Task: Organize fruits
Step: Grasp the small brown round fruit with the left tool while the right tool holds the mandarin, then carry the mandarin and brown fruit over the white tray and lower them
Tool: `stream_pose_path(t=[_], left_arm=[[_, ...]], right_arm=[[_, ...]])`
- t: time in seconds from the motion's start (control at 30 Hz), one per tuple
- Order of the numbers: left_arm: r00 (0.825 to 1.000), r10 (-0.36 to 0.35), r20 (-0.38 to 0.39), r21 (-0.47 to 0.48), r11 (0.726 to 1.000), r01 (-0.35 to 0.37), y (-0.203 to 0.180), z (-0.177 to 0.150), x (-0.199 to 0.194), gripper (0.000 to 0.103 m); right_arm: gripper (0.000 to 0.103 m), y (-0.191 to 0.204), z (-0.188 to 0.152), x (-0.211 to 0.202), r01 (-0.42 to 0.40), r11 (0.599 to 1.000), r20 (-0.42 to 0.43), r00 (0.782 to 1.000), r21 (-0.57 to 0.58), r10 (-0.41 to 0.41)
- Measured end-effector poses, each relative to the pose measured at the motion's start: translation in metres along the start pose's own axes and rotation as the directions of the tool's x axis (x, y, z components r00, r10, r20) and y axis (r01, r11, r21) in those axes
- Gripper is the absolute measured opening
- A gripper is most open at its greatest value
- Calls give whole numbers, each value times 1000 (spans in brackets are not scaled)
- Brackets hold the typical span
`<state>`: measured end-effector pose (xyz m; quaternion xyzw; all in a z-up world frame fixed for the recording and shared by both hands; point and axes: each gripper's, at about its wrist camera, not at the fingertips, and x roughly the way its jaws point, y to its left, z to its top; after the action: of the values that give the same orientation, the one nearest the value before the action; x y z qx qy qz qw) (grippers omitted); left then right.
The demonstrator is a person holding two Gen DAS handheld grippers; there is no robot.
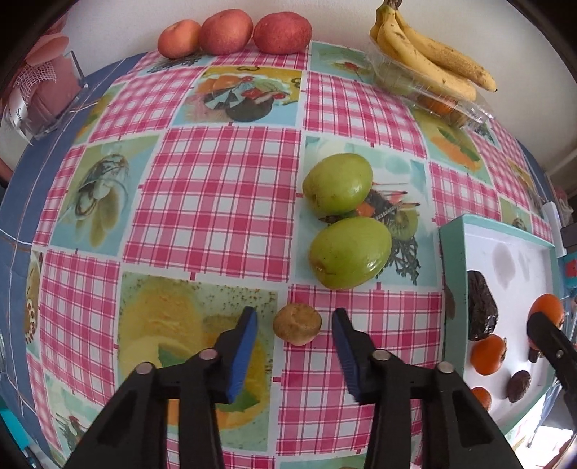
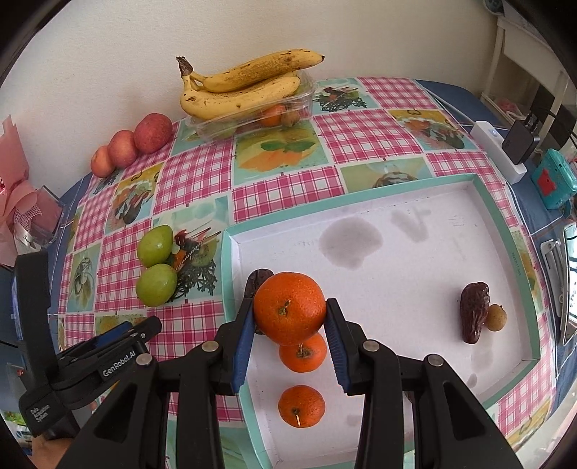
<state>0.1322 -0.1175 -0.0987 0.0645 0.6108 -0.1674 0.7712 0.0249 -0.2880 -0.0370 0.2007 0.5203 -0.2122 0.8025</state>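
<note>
Right gripper clamps a mandarin between both blue pads, above the white tray. Two more mandarins lie below it on the tray. Left gripper sits beside tray edge, state unclear

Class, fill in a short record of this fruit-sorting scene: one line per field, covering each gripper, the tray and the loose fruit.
Left gripper: open, jaws either side of a small brown fruit on the tablecloth
Right gripper: shut on a large orange above the tray
Tray: white, teal rim; holds two smaller oranges, dates
Green fruits: two, on the cloth, left of the tray
Far edge: three apples; bananas on a clear container
</note>
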Motion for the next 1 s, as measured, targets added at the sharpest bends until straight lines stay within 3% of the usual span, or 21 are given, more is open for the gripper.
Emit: stream_pose_path(t=[0.23, 0.7, 1.0], left_arm=[[1000, 9, 22, 4, 1000, -9, -2, 1, -1, 29], [997, -23, 75, 8, 1000, 22, -6, 11, -28, 29], [989, -66, 133, 59, 997, 58, -31, 11, -57, 29]], right_arm=[[40, -1, 0, 0, -3, 1000, 0, 1000, 8, 3], [40, -9, 0, 0, -1, 999, -1, 1000, 35, 1], [40, -28, 1, 1, 6, 997, -3, 1000, 76, -5]])
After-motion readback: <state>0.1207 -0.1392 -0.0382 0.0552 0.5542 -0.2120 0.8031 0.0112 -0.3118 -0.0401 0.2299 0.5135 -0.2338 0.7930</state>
